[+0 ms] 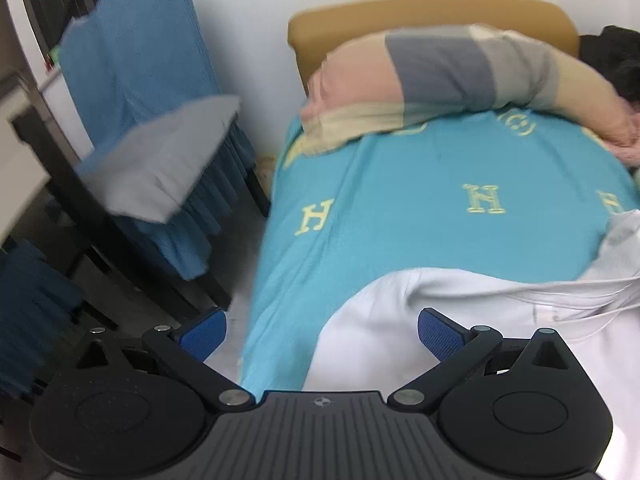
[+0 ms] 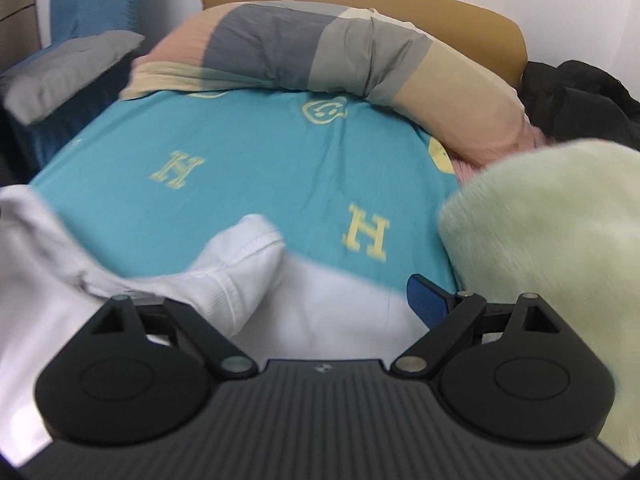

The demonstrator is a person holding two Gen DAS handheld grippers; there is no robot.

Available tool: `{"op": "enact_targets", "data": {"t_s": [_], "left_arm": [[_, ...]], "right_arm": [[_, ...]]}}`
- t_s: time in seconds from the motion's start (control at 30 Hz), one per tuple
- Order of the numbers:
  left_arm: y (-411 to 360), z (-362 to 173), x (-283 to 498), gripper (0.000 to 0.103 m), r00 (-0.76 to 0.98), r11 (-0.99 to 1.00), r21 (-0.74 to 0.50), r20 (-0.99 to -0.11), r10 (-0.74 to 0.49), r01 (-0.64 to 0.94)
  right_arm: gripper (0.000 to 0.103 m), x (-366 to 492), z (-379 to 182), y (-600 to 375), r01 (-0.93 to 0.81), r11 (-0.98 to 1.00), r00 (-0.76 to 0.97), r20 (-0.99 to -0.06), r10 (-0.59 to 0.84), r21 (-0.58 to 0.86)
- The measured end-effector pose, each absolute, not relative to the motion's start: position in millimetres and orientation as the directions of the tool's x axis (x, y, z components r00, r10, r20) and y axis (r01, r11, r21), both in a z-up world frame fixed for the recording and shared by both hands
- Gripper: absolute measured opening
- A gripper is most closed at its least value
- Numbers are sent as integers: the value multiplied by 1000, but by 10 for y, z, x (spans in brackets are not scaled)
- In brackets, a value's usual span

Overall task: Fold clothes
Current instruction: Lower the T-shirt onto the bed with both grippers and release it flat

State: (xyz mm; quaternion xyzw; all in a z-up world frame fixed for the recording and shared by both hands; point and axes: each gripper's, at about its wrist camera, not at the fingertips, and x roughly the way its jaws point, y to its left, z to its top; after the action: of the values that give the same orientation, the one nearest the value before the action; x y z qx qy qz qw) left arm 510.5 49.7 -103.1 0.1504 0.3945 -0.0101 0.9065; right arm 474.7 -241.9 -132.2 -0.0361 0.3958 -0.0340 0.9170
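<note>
my left gripper (image 1: pixel 322 334) gapes over the crumpled white cotton garment (image 1: pixel 460 332); my right gripper (image 2: pixel 340 300) seems spread, a cuff hiding one finger.

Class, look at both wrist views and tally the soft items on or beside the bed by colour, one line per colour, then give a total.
White garment: 1
Pale green fluffy blanket: 1
Striped pillow: 1
Grey cushion: 1
Black clothing pile: 1
Total: 5
</note>
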Motion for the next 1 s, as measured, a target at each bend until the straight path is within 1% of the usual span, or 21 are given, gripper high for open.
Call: {"op": "enact_targets", "data": {"t_s": [0.1, 0.2, 0.3, 0.37, 0.47, 0.53, 0.67, 0.8, 0.87, 1.0], "left_arm": [[555, -794, 4638, 103, 715, 961, 228, -697, 47, 159], [520, -491, 4057, 103, 742, 965, 237, -666, 75, 115], [620, -372, 3650, 103, 741, 981, 177, -669, 58, 84], [646, -327, 3365, 103, 756, 984, 169, -651, 67, 58], [644, -419, 3228, 103, 754, 991, 131, -653, 64, 29], [643, -481, 3137, 103, 753, 994, 106, -655, 63, 10], [514, -686, 3474, 103, 724, 999, 39, -690, 16, 16], [222, -902, 4012, 102, 727, 998, 28, -686, -20, 53], [16, -1056, 4260, 102, 720, 994, 85, -694, 6, 73], [-366, -1377, 4638, 102, 702, 962, 250, -705, 101, 113]], "right_arm": [[91, 4344, -1187, -2322, 23, 997, 688, -722, -71, -77], [91, 3962, -1026, -2218, 14, 996, 718, -692, -74, -91], [91, 3636, -873, -2141, 33, 993, 738, -668, -98, -110], [91, 3452, -766, -2132, 57, 991, 765, -633, -121, -120], [91, 3279, -630, -2126, 78, 983, 800, -578, -160, -163], [91, 3223, -583, -2154, 87, 981, 806, -567, -171, -173], [91, 3255, -648, -2249, 73, 983, 800, -579, -160, -170], [91, 3407, -802, -2311, 68, 985, 803, -577, -149, -160], [91, 3441, -823, -2359, 78, 986, 812, -564, -148, -146], [91, 3465, -885, -2395, 36, 980, 838, -529, -136, -195]]}}
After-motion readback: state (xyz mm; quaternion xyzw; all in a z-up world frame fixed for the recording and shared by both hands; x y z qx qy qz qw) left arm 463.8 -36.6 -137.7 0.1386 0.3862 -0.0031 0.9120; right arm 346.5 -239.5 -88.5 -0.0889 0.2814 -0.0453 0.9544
